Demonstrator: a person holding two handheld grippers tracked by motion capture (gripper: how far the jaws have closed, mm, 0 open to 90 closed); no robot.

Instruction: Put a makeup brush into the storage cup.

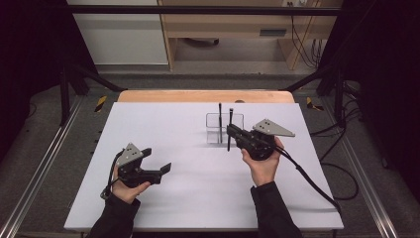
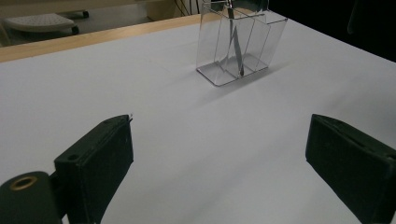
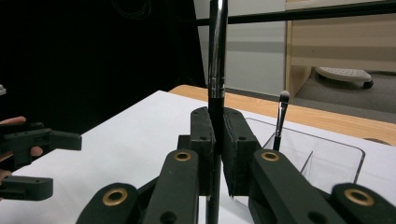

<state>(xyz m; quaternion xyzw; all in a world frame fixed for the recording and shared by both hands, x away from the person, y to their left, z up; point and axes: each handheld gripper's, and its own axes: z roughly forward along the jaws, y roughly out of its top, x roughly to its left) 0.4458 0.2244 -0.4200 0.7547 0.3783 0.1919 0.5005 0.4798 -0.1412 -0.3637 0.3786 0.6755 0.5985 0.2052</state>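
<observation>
Right gripper view: brush (image 3: pixel 215 70) clamped in right gripper (image 3: pixel 218 140), tip cut off above; left gripper (image 1: pixel 156 161) agape.

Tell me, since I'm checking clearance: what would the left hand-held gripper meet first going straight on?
Probably the clear holder ahead of the open left hand-held gripper; only bare table lies between.

On the white table (image 1: pixel 163 198), the right gripper (image 1: pixel 232 130) clamps a black makeup brush (image 1: pixel 230 130) upright just beside the clear organizer (image 1: pixel 216 130), which holds another brush (image 1: pixel 220 111), while the left gripper (image 1: pixel 157 161) hovers well apart, jaws spread.
</observation>
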